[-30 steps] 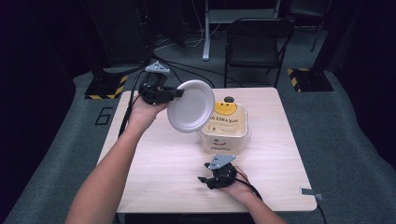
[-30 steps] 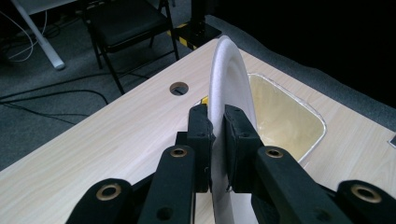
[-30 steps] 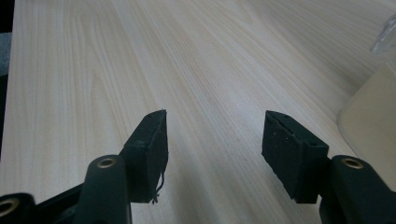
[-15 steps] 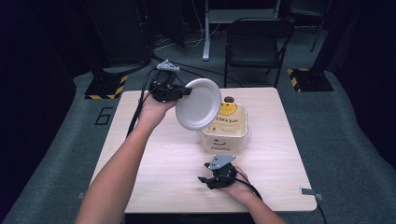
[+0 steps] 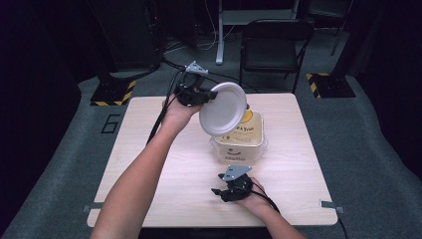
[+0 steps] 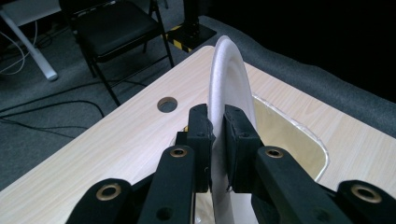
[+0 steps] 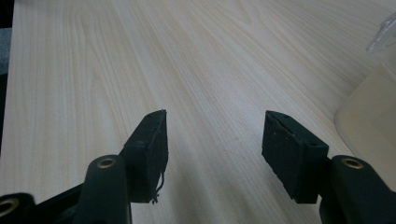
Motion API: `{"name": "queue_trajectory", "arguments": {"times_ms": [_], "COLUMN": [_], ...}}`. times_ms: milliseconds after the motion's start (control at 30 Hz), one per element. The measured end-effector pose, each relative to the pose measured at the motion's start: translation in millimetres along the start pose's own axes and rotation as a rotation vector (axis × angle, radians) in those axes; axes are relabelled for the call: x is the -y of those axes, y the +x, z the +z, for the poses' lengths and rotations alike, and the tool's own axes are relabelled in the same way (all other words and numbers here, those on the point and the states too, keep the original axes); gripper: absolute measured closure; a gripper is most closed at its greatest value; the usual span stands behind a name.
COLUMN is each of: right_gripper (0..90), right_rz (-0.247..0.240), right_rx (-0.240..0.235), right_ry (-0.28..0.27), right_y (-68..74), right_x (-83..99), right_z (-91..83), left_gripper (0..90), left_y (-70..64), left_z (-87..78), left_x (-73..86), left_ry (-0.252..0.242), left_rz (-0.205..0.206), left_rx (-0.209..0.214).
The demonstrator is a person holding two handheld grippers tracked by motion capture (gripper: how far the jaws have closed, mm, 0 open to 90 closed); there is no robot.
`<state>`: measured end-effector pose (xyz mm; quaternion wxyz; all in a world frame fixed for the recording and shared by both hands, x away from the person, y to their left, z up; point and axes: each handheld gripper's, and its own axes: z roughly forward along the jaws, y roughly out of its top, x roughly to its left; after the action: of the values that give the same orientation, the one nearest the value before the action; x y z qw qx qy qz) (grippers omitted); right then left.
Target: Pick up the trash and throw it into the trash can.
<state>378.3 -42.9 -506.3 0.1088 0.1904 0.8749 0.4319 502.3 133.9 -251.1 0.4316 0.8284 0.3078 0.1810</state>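
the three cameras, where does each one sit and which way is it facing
High view: above the person's side, looking forward and down at the table; both forearms, left hand-held gripper, right hand-held gripper.
Left gripper view: rides the left hand-held gripper, looking along jaws shut on the white plate toward a chair.
Right gripper view: rides the right hand-held gripper, low over bare tabletop, jaws apart.
Shared: plate and cream container in high and left views.

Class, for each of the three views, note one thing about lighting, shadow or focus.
High view: the lit table stands out against a dark room. Left gripper view: the paper plate looks slightly soft beside its sharp jaws. Right gripper view: even light, faint shadows under the open jaws.
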Motion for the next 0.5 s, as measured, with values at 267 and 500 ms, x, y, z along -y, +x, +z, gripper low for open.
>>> {"name": "queue_trajectory", "arguments": {"times_ms": [267,500], "right_gripper": [39.7,39.7], "right_rz": [0.003,-0.002], "right_rx": [0.004,0.001], "right_ry": [-0.002,-0.001], "right_y": [-0.1,0.0], "right_x": [0.8,1.1], "right_z": [-2.3,-2.3], "left_gripper": [81.7,81.7], "left_y": [-5.1,-6.5], "left_z": [15.5,29.2], "left_x": [-4.8,-4.7], "left_ry": [0.007,0.005], "left_rz": [0.013,0.014], "left_rx": [0.008,0.017]}}
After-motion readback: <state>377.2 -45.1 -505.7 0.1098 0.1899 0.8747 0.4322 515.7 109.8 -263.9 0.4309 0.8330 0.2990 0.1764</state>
